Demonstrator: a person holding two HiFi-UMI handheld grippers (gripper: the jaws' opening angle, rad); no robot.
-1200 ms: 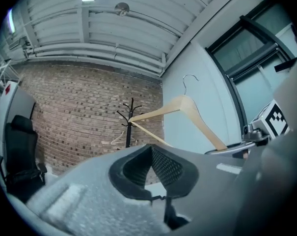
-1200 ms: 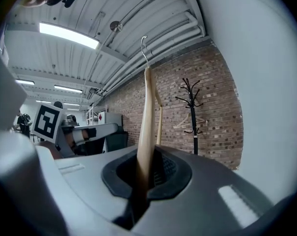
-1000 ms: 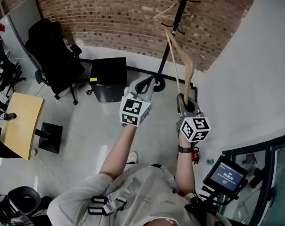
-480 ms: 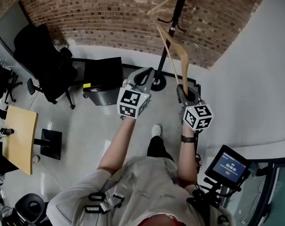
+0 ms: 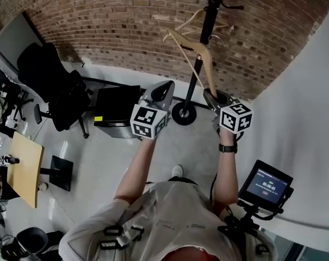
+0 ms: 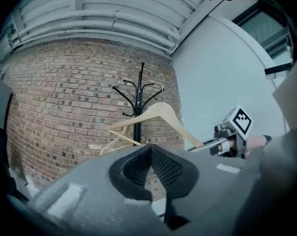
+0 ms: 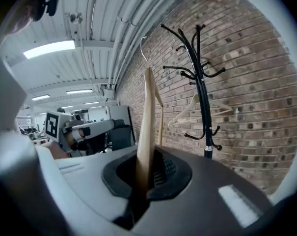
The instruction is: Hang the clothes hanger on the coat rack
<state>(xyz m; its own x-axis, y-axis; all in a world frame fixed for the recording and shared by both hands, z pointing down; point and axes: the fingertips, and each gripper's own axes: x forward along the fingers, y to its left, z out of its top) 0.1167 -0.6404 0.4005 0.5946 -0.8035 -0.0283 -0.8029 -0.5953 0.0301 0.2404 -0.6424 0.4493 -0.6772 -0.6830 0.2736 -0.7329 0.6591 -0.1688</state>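
Nearest the camera, the person's forearms reach forward, and a shoe (image 5: 177, 171) shows on the grey floor (image 5: 99, 156) between them, further forward than half a second ago. The left gripper (image 6: 150, 167) has its jaws closed together with nothing between them, and it hangs beside the other gripper at about the same height as before. The right gripper (image 7: 146, 173) has its jaws clamped on one arm end of the wooden clothes hanger (image 7: 148, 114), which stands nearly upright out of the jaws with its wire hook (image 7: 142, 45) at the top. Since the earlier frames this gripper has gone higher and further forward, so in the head view the hanger now lies across the pole of the black coat rack (image 5: 210, 15) instead of below and left of it. The hook is not on any peg; it sits left of the pole and below the upper pegs. A second pale hanger (image 5: 192, 19) hangs on the rack. Behind stands the brick wall (image 5: 110, 20), with a black cabinet (image 5: 114, 106) and an office chair (image 5: 55, 86) off to the left
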